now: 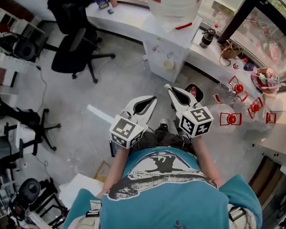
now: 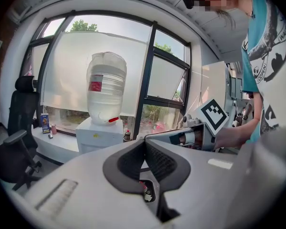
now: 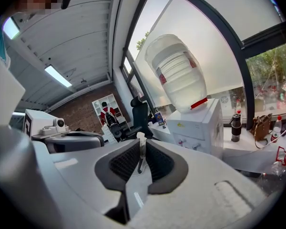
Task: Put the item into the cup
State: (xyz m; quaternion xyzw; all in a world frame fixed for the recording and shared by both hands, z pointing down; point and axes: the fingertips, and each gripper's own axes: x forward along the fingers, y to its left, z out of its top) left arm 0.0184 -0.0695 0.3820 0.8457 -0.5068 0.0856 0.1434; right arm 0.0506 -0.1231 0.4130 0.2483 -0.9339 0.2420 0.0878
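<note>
Right gripper (image 1: 168,88), level beside my closed, empty left gripper (image 2: 144,142), pinches a thin white item (image 3: 141,138) that only its own view shows.

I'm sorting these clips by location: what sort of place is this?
Probably an office or a lab workspace: a swivel chair on a bare grey floor, and a water dispenser on a counter by tall windows.

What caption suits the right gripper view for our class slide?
Right gripper pinching a thin white item, water dispenser ahead by the window.
</note>
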